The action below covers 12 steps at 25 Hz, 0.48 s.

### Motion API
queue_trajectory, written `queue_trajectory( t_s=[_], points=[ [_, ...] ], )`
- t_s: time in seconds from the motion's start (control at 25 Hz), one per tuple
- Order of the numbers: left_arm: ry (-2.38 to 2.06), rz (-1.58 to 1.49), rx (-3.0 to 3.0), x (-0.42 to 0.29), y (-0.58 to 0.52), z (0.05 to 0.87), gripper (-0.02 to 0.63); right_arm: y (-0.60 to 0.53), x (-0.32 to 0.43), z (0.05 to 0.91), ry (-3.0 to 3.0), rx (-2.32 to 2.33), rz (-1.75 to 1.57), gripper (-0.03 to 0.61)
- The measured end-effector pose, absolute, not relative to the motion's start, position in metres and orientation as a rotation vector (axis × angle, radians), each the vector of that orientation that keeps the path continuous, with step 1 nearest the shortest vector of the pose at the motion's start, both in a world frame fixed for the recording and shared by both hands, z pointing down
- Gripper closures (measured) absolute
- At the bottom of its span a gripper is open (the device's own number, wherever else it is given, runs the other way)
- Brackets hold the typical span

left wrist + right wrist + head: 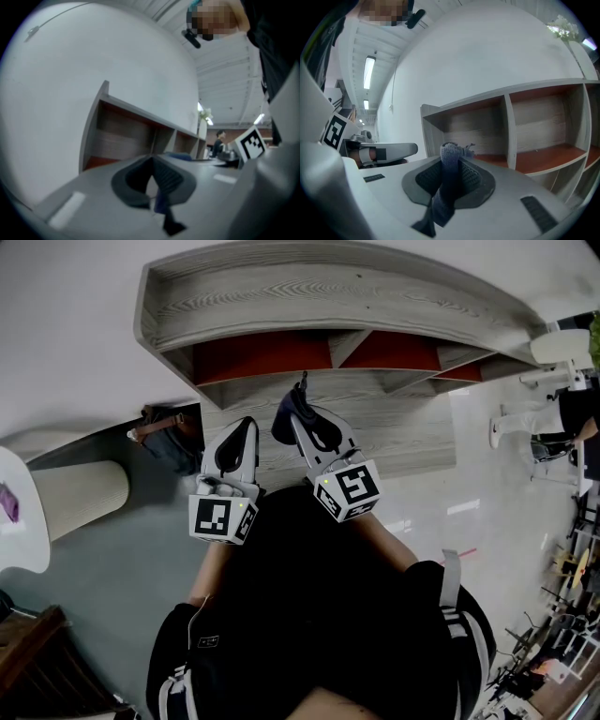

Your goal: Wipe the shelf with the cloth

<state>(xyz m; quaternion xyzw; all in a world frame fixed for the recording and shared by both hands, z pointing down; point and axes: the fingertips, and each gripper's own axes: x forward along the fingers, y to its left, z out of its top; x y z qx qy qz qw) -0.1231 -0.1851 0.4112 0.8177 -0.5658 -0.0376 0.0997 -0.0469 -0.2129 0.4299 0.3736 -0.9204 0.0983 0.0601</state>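
Note:
The grey wood-grain shelf (375, 298) with red-brown compartments hangs on the white wall ahead; in the right gripper view the shelf (511, 133) fills the middle and right. A dark blue cloth (284, 422) is pinched in my right gripper (300, 416), held just in front of the shelf's lower board (394, 418). In the right gripper view the cloth (449, 180) stands up between the jaws. My left gripper (247, 426) hovers beside it to the left, jaws together with nothing in them. In the left gripper view, the left gripper (152, 161) points at the shelf (126, 136) from the left end.
A white round table (21, 521) and a cream cylinder (82, 495) stand at the left. A brown and dark bag (167, 432) lies under the shelf's left end. A person (562, 418) stands far right on the glossy floor (487, 502).

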Motion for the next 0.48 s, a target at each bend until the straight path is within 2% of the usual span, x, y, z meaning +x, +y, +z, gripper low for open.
queue_trajectory(
  t_s=[0.48],
  points=[
    [-1.670,-0.110,2.417,-0.1229,-0.1893,0.4122,0.609,-0.2152,-0.0489,0.4307,-2.785,1.116,0.286,0.531]
  ],
)
